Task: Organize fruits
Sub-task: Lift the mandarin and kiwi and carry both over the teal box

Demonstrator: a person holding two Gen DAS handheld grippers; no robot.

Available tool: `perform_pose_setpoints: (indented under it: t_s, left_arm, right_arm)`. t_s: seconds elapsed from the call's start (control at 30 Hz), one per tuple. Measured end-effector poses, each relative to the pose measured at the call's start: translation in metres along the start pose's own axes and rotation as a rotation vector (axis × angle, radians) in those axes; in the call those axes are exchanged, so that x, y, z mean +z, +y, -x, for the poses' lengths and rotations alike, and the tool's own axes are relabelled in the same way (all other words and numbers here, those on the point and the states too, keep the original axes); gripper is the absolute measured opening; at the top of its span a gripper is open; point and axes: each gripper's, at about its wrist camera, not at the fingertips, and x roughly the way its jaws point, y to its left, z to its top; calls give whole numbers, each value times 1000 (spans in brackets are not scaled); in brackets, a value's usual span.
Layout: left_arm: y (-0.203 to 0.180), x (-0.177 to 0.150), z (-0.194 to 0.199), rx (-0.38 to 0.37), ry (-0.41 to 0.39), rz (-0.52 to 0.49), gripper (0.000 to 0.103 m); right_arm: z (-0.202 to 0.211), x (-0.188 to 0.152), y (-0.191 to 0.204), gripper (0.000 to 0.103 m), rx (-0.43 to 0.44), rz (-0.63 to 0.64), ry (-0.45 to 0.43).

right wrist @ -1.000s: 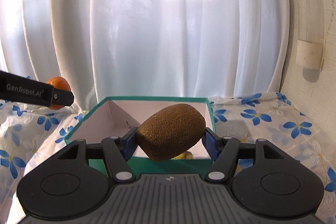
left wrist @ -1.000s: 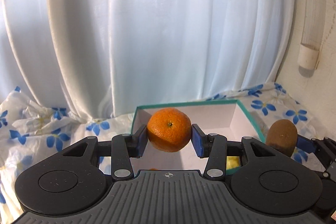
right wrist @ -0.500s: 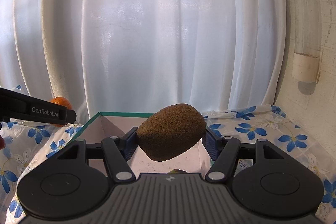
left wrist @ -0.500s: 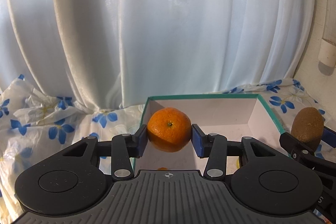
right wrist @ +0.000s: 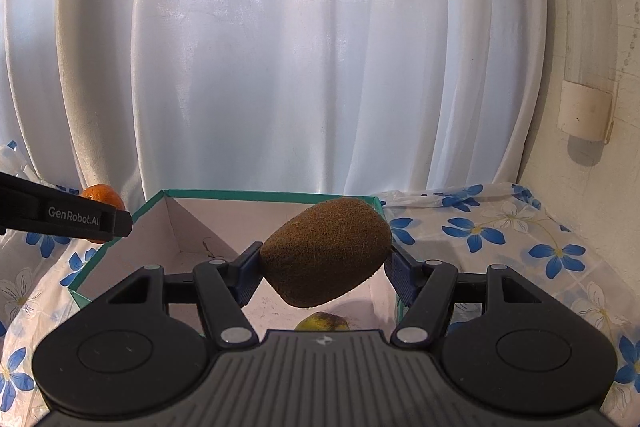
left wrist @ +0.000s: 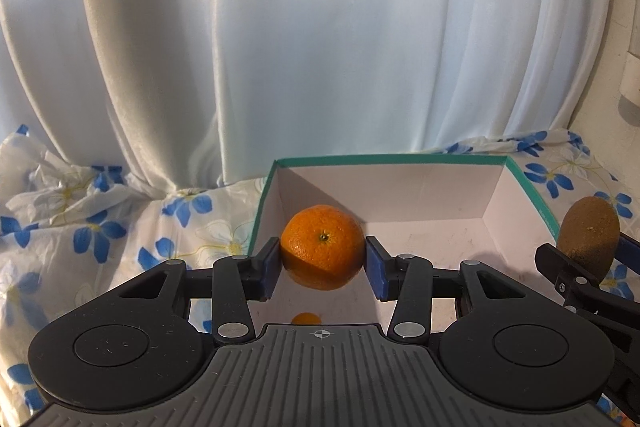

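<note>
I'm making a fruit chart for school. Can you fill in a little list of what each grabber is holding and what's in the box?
left gripper: shut on the orange, held over the box
right gripper: shut on the kiwi, held over the box
box: open, teal rim, white inside
in the box: a yellow-green fruit and a small orange fruit, both mostly hidden
underneath: blue-flowered cloth

White lettering "GenRobot.AI" on the black plastic finger of the left gripper [right wrist: 66, 218], seen at the right wrist view's left edge. No other readable text.
</note>
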Motion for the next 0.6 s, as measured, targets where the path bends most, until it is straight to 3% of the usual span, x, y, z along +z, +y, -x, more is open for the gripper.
perform_pose_setpoints:
  t_s: [0.6]
  left_arm:
    - [0,-6,-38,-2,64,-8,49]
  right_arm:
    - [-38,-13,5,65,-12,21,63]
